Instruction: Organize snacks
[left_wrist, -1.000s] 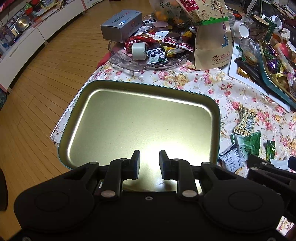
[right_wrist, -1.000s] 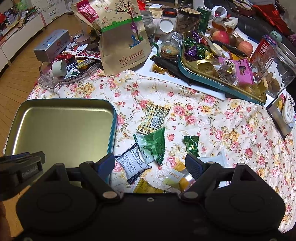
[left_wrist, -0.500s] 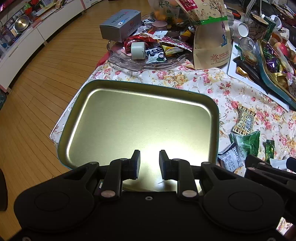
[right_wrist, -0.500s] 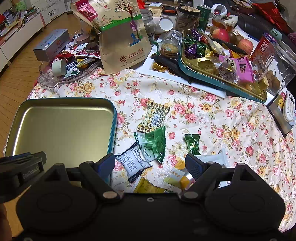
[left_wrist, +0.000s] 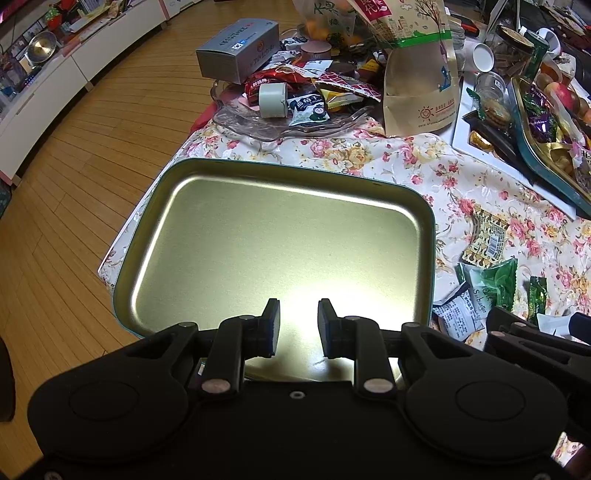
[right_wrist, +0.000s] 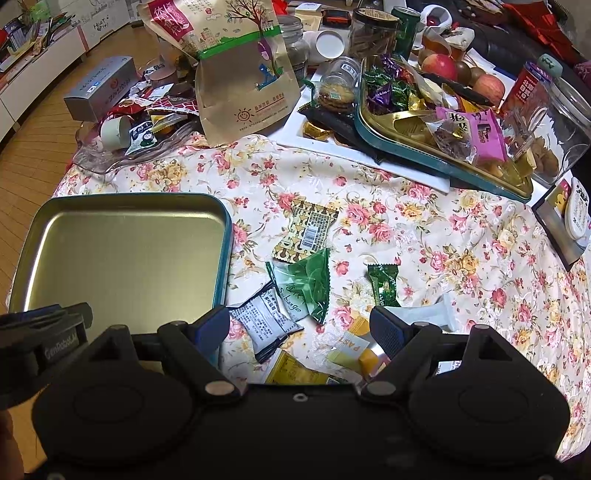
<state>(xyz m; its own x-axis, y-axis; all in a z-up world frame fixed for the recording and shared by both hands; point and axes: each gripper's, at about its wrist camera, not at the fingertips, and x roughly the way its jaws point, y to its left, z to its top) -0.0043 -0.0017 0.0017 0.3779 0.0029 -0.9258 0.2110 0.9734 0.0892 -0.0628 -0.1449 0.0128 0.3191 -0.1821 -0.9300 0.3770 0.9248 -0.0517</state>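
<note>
The green packet (right_wrist: 308, 286) reads "SuBianGuo", a yellow one (right_wrist: 349, 345) near the right gripper (right_wrist: 299, 326) reads "PAST", and the left gripper's (left_wrist: 297, 326) body shows "GenRobot". The gold tin (left_wrist: 424, 236) on the left holds nothing. A far teal tray (right_wrist: 424, 157) holds wrapped sweets and a pink bag (right_wrist: 476, 134). Loose snacks lie on the floral cloth (right_wrist: 424, 229) right of the tin. Both grippers tilt steeply down: the left, narrowly parted, over the tin; the right, wide, over the snacks. Neither holds anything.
</note>
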